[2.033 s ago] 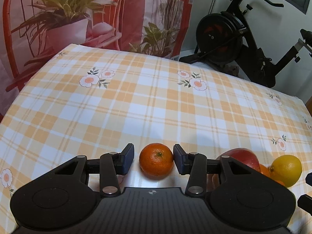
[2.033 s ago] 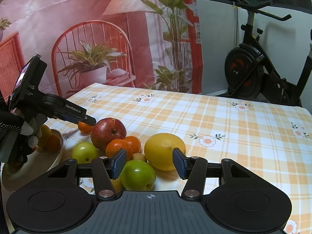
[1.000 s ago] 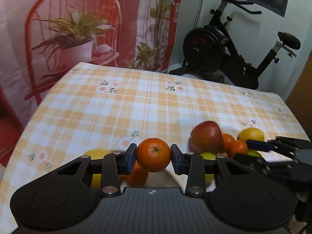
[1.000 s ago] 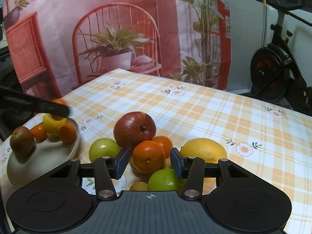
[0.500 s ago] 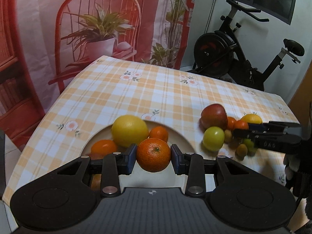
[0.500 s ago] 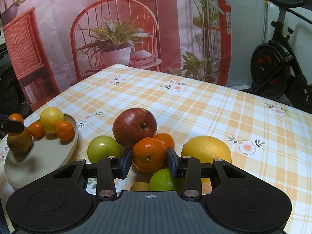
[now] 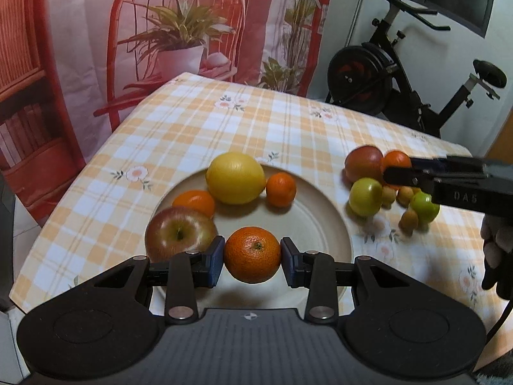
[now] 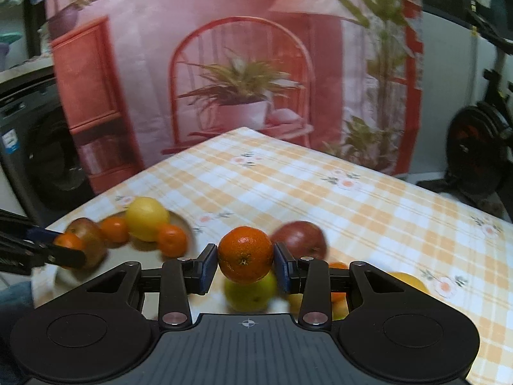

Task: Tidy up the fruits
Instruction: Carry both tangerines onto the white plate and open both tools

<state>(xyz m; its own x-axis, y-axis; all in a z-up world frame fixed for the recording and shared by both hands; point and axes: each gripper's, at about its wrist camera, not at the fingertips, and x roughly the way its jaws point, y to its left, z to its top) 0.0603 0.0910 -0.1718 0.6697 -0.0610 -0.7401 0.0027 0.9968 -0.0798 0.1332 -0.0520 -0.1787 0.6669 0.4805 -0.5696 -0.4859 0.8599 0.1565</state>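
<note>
Left wrist view: left tongs (image 7: 252, 260) clamp a mandarin (image 7: 252, 254) over the plate (image 7: 323, 221); lower onto bare plate before letting go. Right tongs (image 8: 245, 266) clamp an orange (image 8: 245, 254).

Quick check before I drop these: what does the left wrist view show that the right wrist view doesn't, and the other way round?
Only the left wrist view shows the full plate with bare space under the left gripper, and the small yellow-orange fruits left on the tablecloth.

Only the right wrist view shows the mandarin close up, clamped in the right gripper above the pile, plus a washing machine.

Both show the lemon on the plate, the red apple on the cloth, and the left gripper's own mandarin.
</note>
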